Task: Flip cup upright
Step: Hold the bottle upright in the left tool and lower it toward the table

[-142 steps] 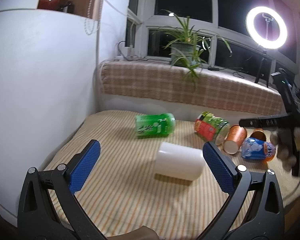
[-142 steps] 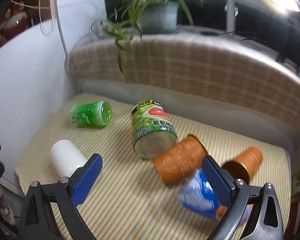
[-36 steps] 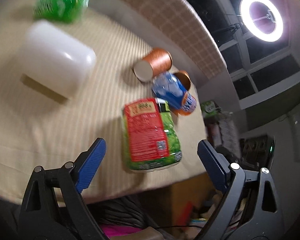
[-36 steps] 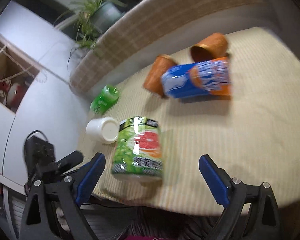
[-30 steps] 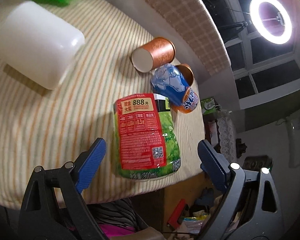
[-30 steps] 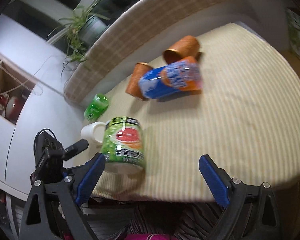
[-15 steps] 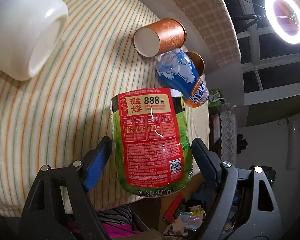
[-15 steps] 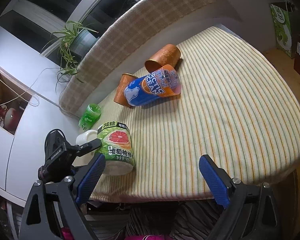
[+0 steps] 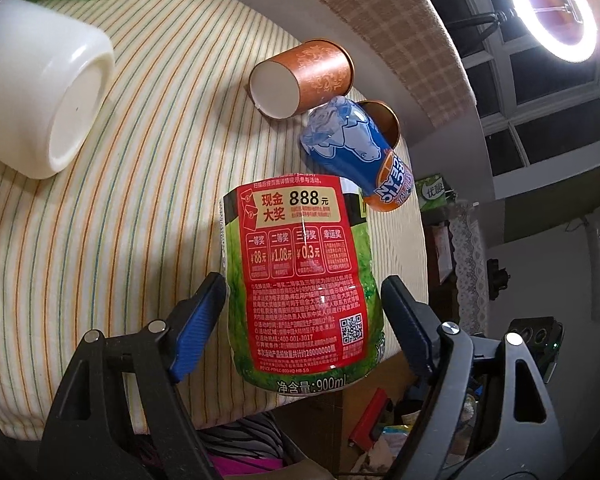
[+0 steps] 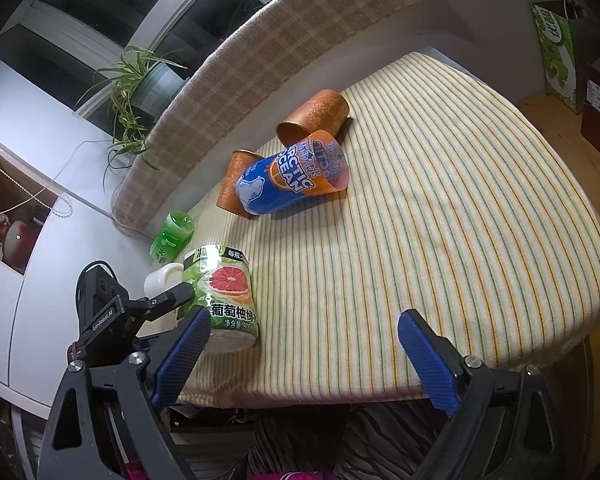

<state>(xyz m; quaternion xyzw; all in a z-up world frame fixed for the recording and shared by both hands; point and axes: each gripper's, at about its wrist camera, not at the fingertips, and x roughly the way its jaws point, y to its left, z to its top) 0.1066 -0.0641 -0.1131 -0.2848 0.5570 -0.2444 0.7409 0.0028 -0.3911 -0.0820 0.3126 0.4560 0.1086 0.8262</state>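
A large green cup with a red label [image 9: 300, 280] lies on its side near the front edge of the striped table; it also shows in the right wrist view [image 10: 224, 292]. My left gripper [image 9: 300, 312] straddles it, blue pads close on both sides with small gaps, so it is open around the cup. The left gripper also shows in the right wrist view [image 10: 180, 300]. My right gripper [image 10: 300, 356] is open and empty above the table's front edge.
A white mug [image 9: 40, 92] lies on its side at left. Two orange paper cups [image 9: 304, 76] and a blue Arctic Ocean cup [image 9: 356, 156] lie clustered at the back. A green cup [image 10: 172, 234] lies near the wall. The table edge [image 10: 420, 380] is close.
My left gripper has moved forward over the green cup and narrowed around it. The right gripper has pulled back and up, with the table farther away.
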